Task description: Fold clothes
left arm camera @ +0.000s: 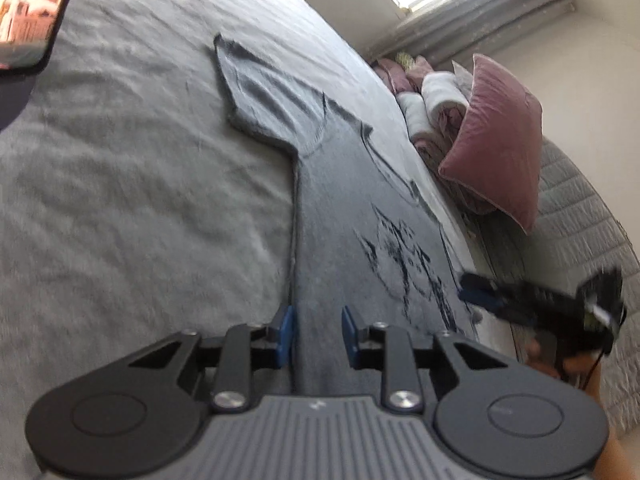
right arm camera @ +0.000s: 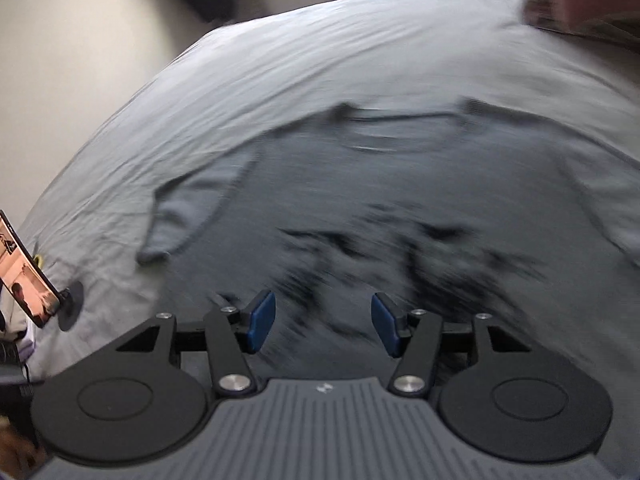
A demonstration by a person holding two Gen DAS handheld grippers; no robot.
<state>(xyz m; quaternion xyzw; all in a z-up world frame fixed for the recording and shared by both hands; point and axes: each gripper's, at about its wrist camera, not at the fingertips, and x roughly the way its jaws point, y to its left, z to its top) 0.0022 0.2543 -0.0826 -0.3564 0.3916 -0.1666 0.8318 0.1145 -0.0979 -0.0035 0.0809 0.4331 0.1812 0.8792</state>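
Note:
A dark grey T-shirt [left arm camera: 340,216] with a black chest print lies spread flat on a grey bed sheet [left arm camera: 132,200]. My left gripper [left arm camera: 318,334] is open, blue pads apart, low over the shirt's side edge near the hem. My right gripper [right arm camera: 324,326] is open and empty above the shirt's lower front [right arm camera: 400,208]; that view is motion-blurred. The right gripper also shows in the left wrist view [left arm camera: 480,292] at the shirt's far side.
A mauve pillow [left arm camera: 496,136] and rolled towels [left arm camera: 428,104] lie at the bed's far edge by a quilted headboard [left arm camera: 580,216]. A phone on a stand [right arm camera: 24,268] sits at the bed's left side. A window with curtains [left arm camera: 480,4] is behind.

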